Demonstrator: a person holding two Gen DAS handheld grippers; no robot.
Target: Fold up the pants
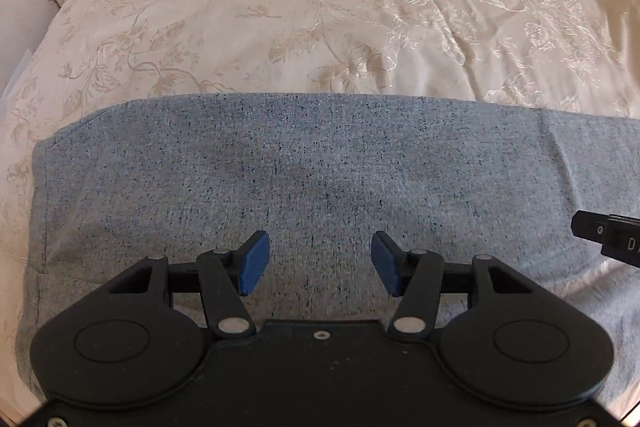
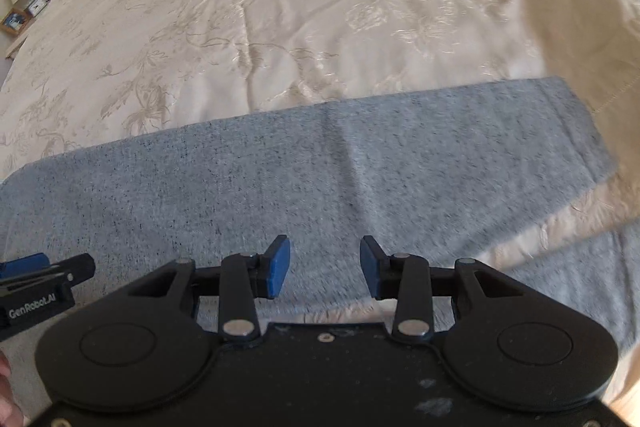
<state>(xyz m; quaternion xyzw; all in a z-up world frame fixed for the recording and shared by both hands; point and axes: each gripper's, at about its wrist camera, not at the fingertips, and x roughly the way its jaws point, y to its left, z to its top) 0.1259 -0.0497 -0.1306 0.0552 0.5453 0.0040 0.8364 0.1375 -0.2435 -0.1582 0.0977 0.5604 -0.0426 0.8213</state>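
Grey pants lie flat beneath both grippers' parted jaws.

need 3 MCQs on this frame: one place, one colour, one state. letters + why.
1. Where do the speckled blue-grey fabric pants lie?
A. on the cream floral bedspread
B. on a wooden floor
C. on a chair

2. What colour are the left gripper pads?
A. red
B. blue
C. white

3. What is the state of the right gripper?
A. shut on the pants
B. shut on nothing
C. open, with nothing between its pads

Answers:
1. A, as bedspread shows around the pants.
2. B, as both pads are blue.
3. C, as a clear gap separates the pads above the cloth.
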